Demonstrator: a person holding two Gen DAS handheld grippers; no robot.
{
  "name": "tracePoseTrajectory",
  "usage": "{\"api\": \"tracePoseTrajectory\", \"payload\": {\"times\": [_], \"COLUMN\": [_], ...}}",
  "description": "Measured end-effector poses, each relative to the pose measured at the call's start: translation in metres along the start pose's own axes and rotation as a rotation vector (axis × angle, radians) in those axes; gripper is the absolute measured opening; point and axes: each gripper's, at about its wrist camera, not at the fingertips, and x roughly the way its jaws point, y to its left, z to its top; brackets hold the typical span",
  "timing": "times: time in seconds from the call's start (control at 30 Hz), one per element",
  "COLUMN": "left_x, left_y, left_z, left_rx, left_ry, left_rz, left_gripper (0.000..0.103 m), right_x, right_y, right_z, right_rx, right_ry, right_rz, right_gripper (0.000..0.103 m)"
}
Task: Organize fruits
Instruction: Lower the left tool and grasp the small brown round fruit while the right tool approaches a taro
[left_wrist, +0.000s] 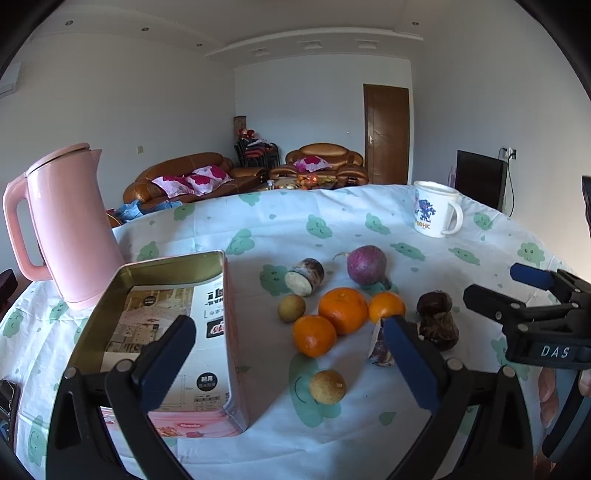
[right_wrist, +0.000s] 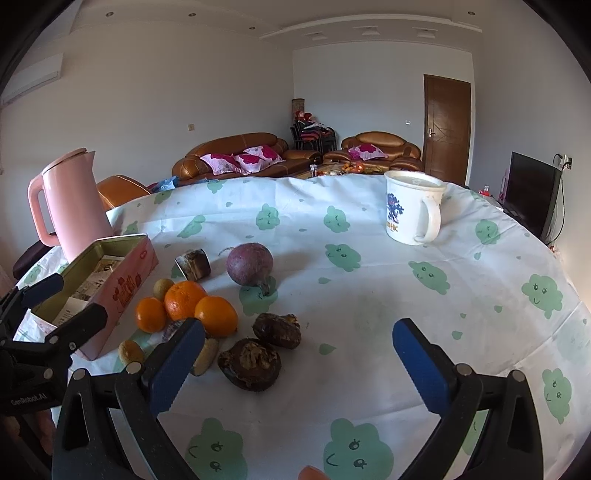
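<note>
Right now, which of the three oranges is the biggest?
The middle orange is the biggest. It sits between the two smaller ones, the front orange and the right orange, and touches both.

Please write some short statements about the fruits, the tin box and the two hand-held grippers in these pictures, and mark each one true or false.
1. Three oranges lie together on the tablecloth. True.
2. The tin box holds an orange. False: only printed paper shows inside.
3. The left hand-held gripper is shut on a fruit. False: it is open and holds nothing.
4. The right hand-held gripper is open. True.
5. The pink kettle stands beside the tin box. True.
6. The white mug lies on its side. False: it stands upright.
</note>
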Motion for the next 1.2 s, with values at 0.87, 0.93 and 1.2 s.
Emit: {"api": "tracePoseTrajectory", "payload": {"times": [0.87, 0.93, 1.2], "left_x": [0.042, 0.042, 0.036], "left_y": [-0.027, -0.029, -0.024], "left_z": [-0.006, -0.008, -0.014], "left_rx": [0.072, 0.083, 0.072], "left_ry": [0.268, 0.277, 0.305], "left_rz": [-0.141, -0.136, -0.182], "left_gripper": [0.041, 0.041, 0.036], "right_x": [0.016, 0.017, 0.018], "right_y": [-0.017, -0.019, -0.013], "right_z": [-0.011, -0.011, -0.012], "right_rx": [0.064, 0.073, 0.042], "right_ry": [0.059, 0.072, 0.078], "right_rz": [0.07, 0.078, 0.082], "right_gripper": [0.085, 0.084, 0.083]}}
